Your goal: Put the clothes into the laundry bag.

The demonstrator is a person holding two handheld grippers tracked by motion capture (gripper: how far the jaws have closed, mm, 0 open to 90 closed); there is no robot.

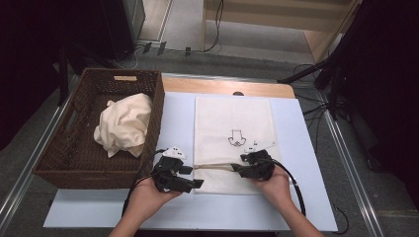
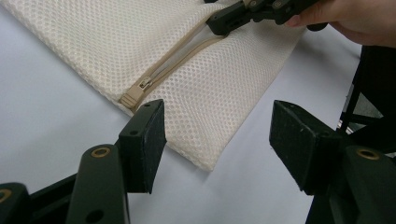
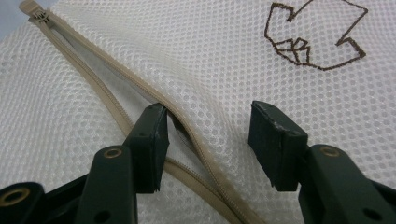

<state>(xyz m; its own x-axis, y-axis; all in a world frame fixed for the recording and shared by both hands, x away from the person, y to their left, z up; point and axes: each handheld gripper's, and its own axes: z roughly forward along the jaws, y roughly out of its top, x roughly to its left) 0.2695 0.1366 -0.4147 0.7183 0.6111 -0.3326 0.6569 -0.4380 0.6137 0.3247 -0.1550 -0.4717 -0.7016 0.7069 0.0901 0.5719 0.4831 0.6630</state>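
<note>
The right gripper (image 3: 208, 140) has its fingers (image 3: 152, 140) apart, one tucked into the open zipper slit (image 3: 140, 100) of the mesh bag (image 1: 232, 123), the upper zipper edge running between them, not pinched. The left gripper (image 2: 217, 144) holds its fingers (image 2: 147, 140) apart and empty just off the bag's near left corner, the zipper pull (image 2: 144, 84) just beyond. The bag lies flat on the counter (image 1: 301, 163); a wicker basket (image 1: 64, 163) with crumpled cloth (image 1: 123, 123) stands left.

**No readable text; one drawn emblem**

No words, brands or numbers can be read anywhere. The mesh laundry bag (image 1: 232, 133) bears a dark brown outline emblem (image 3: 314, 39), an angular figure, printed above its zipper (image 3: 116, 84).
</note>
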